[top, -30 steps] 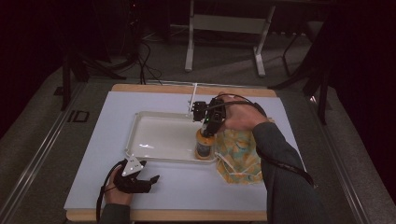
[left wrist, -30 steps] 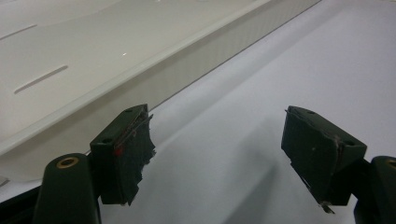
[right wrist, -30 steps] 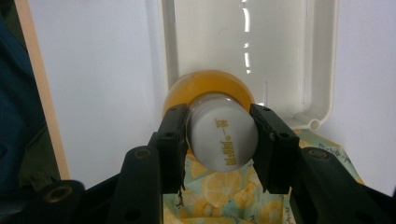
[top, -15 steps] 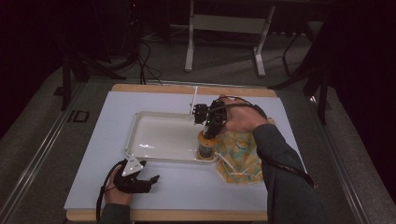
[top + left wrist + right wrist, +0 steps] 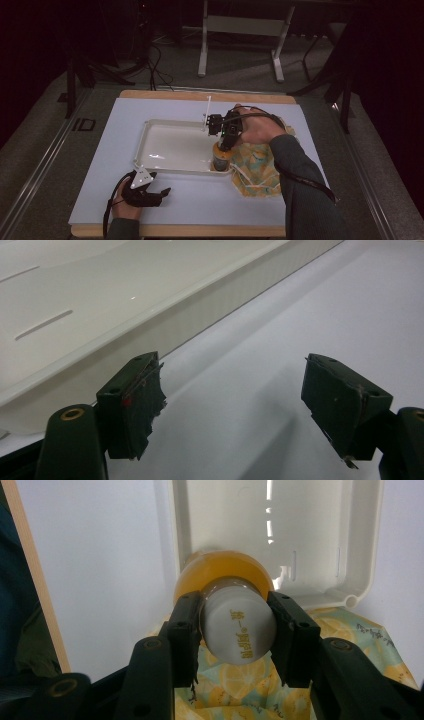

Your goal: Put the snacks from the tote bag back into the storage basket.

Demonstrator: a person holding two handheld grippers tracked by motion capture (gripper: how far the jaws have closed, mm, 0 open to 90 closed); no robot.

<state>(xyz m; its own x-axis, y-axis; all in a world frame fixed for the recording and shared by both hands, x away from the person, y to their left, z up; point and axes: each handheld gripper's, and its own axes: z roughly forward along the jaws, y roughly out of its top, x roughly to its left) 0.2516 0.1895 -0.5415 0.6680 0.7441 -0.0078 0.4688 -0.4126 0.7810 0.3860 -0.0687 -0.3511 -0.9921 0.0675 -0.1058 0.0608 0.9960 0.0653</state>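
A small bottle (image 5: 220, 160) of orange liquid with a white cap (image 5: 239, 630) stands upright in the near right corner of the white tray (image 5: 150, 127). My right gripper (image 5: 223, 146) comes down from above and is shut on the cap, one jaw on each side (image 5: 235, 640). Under it, the bottle's orange shoulder (image 5: 225, 567) sits against the tray wall (image 5: 360, 540). My left gripper (image 5: 160, 192) lies on the white table in front of the tray's near left corner. Its jaws are open with nothing between them (image 5: 232, 405), beside the tray's outer wall (image 5: 215, 300).
A yellow cloth with a lemon print (image 5: 257, 162) lies just right of the tray, partly under my right forearm (image 5: 235, 690). A thin white rod (image 5: 207, 107) stands behind the tray. The table's wooden edge (image 5: 200, 231) runs along the front.
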